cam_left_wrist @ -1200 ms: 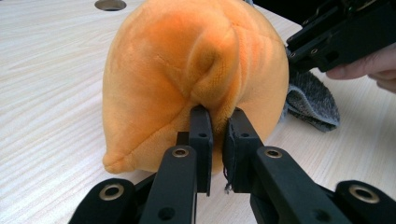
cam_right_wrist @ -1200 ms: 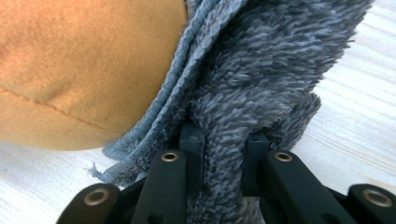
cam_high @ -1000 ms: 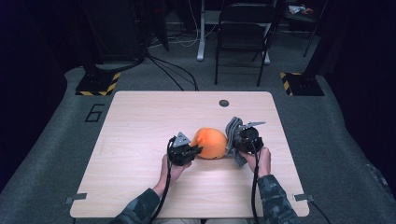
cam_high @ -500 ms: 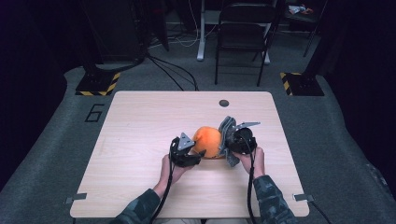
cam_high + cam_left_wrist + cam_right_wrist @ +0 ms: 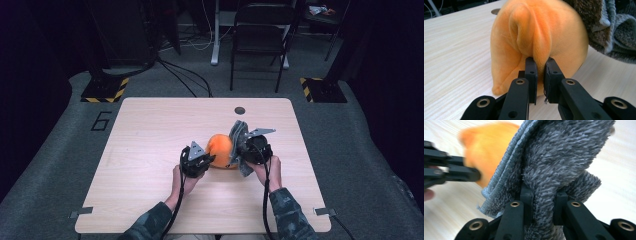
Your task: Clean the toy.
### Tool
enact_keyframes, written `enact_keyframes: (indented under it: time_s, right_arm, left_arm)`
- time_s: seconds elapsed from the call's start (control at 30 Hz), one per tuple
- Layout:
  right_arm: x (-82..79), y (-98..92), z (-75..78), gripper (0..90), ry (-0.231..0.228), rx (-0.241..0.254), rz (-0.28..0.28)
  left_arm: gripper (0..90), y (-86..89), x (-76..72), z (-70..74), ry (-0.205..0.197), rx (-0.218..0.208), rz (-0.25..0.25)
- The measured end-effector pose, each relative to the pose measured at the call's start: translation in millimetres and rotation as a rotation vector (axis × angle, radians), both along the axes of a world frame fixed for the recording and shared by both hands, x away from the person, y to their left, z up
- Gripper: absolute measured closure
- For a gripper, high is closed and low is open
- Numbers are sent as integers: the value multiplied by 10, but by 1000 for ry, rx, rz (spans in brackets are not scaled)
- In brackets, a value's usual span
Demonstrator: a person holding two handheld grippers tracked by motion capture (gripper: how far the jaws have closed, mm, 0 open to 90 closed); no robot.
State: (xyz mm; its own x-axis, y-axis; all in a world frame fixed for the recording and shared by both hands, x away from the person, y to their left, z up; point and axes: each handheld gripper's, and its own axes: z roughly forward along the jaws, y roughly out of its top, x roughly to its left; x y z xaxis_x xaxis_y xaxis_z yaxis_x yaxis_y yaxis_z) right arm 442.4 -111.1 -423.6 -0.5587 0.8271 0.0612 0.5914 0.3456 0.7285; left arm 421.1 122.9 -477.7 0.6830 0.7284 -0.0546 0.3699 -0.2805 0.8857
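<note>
Left hand-held gripper (image 5: 539, 68) pinching orange plush toy (image 5: 536, 37) on table (image 5: 150, 130); right hand-held gripper (image 5: 543, 192) clamping grey fuzzy cloth (image 5: 559, 155) against toy.

Your tabletop (image 5: 150, 150) is light wood grain with rounded corners, seen from the high view; it stands on a grey carpeted floor (image 5: 360, 150). A small dark round grommet hole (image 5: 240, 110) sits near the far edge, right of centre. An orange plush toy (image 5: 221, 150) rests directly on the wood, roughly mid-tabletop and slightly toward your right. A grey fuzzy cloth (image 5: 239, 137) presses against the plush's right side; its lower end reaches tabletop level, though actual contact can't be confirmed. In the left gripper view the plush's base sits flat on the wood. Two grey tabs (image 5: 81, 213) stick out at the near corners.
</note>
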Motion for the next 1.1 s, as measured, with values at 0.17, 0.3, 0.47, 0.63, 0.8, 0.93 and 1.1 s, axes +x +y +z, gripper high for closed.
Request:
enact_keyframes:
  time_s: [0.17, 0.3, 0.47, 0.63, 0.8, 0.93, 1.1]
  right_arm:
    - [-152, 240, 191, 762, -85, -4, 71]
    - [-140, 318, 113, 761, -70, -48, 58]
    - [-58, 188, 26, 762, -52, -61, 26]
    - [41, -1, -132, 762, 13, -70, -35]
    - [120, -102, -268, 762, 64, -69, -64]
    - [158, -159, -397, 763, 101, -87, -88]
    - [196, -216, -560, 762, 166, -104, -101]
  left_arm:
    - [829, -52, -65, 66, 14, -22, -34]
    - [826, -64, -49, 22, 27, -2, -49]
    - [825, -77, -41, 1, 21, 2, -53]
    - [825, -57, -29, -13, 29, -12, -50]
    - [824, -47, -17, -23, 31, -22, -52]
    - [823, -42, -18, -23, 31, -20, -53]
    - [823, -18, -2, -27, 32, -31, -52]
